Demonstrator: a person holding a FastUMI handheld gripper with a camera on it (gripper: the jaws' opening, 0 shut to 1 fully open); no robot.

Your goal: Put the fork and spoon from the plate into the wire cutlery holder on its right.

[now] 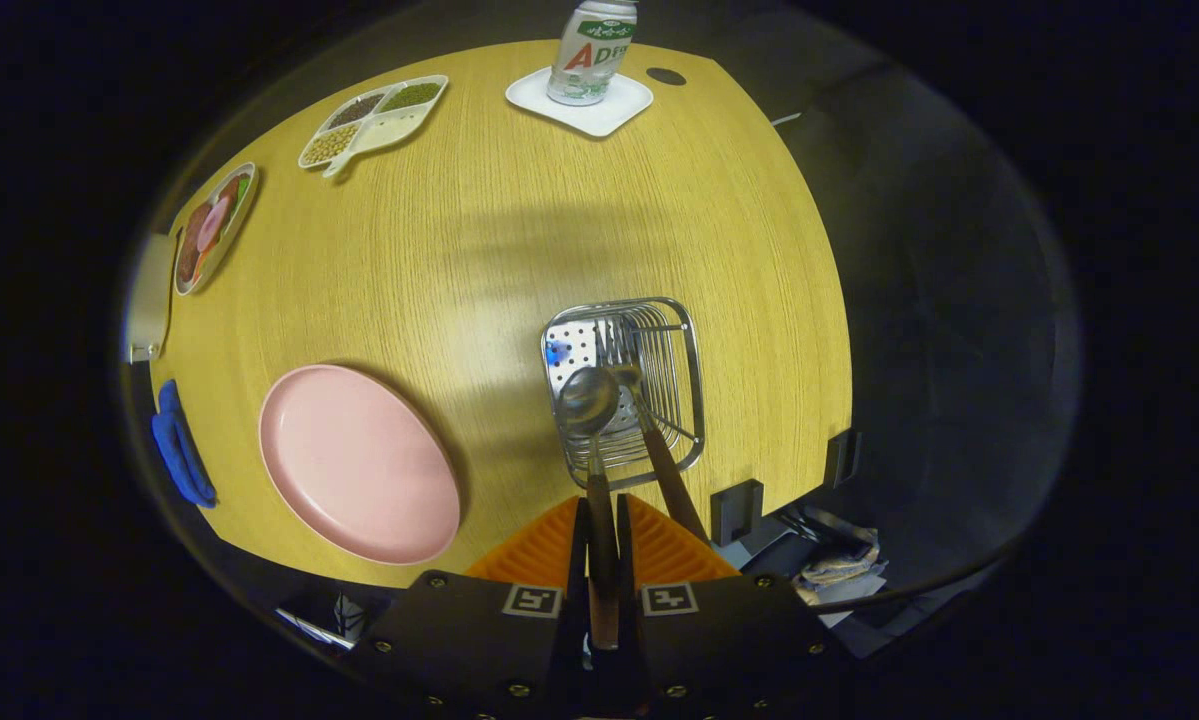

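The claw (600,545) is almost closed, and both fingers squeeze the brown handle of the spoon (589,402). The spoon's bowl hangs over the wire cutlery holder (684,360), where the fork (631,385) already leans. The pink plate (357,462) sits on the worktop (519,230), left of the holder.
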